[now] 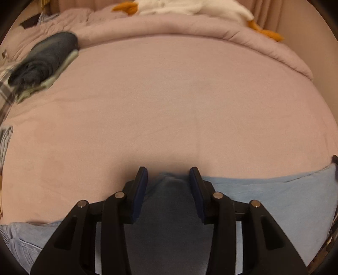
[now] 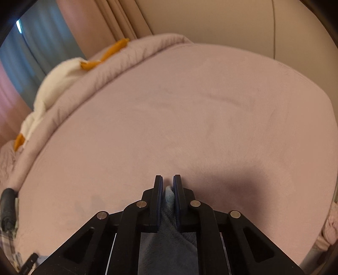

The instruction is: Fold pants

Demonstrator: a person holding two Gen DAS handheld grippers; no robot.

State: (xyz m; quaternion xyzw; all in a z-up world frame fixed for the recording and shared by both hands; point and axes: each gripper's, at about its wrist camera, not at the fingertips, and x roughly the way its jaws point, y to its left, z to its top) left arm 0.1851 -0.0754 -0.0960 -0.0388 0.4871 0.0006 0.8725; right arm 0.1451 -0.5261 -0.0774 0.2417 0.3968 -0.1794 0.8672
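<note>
Light blue pants (image 1: 264, 196) lie along the near edge of a pink bed (image 1: 169, 105). In the left wrist view my left gripper (image 1: 168, 172) is open, its fingers wide apart over a raised ridge of the pants fabric that sits between them. In the right wrist view my right gripper (image 2: 168, 179) is shut on a fold of the pants (image 2: 169, 195), which hangs down between the jaws over the bed (image 2: 190, 116). Most of the pants are hidden under the grippers.
A pile of dark folded clothes (image 1: 44, 61) lies at the bed's far left, with plaid fabric (image 1: 5, 88) beside it. A rolled pink duvet (image 1: 190, 27) and a white and orange plush toy (image 1: 190, 6) line the far side. A beige wall (image 2: 232, 21) stands behind the bed.
</note>
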